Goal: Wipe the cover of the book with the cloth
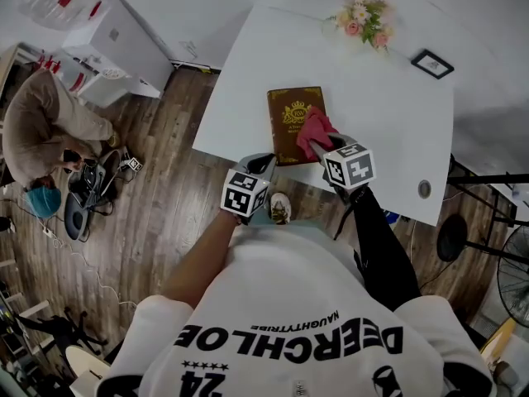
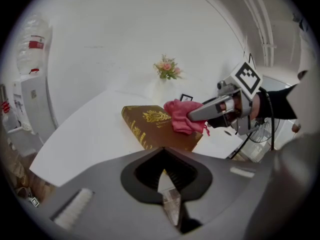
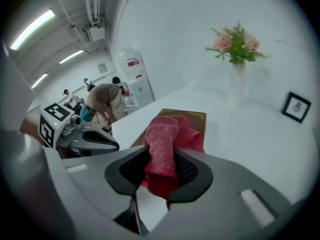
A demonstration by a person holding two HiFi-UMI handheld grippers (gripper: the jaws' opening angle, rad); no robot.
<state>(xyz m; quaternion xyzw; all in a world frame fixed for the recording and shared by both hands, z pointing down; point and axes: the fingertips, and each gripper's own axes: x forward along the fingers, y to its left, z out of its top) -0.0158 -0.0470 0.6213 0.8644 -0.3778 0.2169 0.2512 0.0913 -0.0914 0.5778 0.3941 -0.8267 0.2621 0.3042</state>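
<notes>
A brown book [image 1: 291, 110] with a gold emblem lies flat near the front edge of the white table [image 1: 388, 114]. My right gripper [image 1: 321, 149] is shut on a red cloth [image 1: 314, 129], which rests on the near right part of the cover. In the right gripper view the cloth [image 3: 165, 144] bunches between the jaws, and the book [image 3: 192, 116] shows just beyond it. My left gripper [image 1: 266, 164] hovers by the book's near left corner at the table edge, shut and holding nothing. In the left gripper view the book [image 2: 150, 124], the cloth [image 2: 181, 115] and the right gripper [image 2: 200, 113] lie ahead.
A vase of pink flowers [image 1: 364, 15] and a small black picture frame [image 1: 432, 63] stand at the table's far side. A person [image 1: 45, 131] crouches on the wooden floor at left, beside white cabinets [image 1: 116, 31]. A fan [image 1: 512, 271] stands at right.
</notes>
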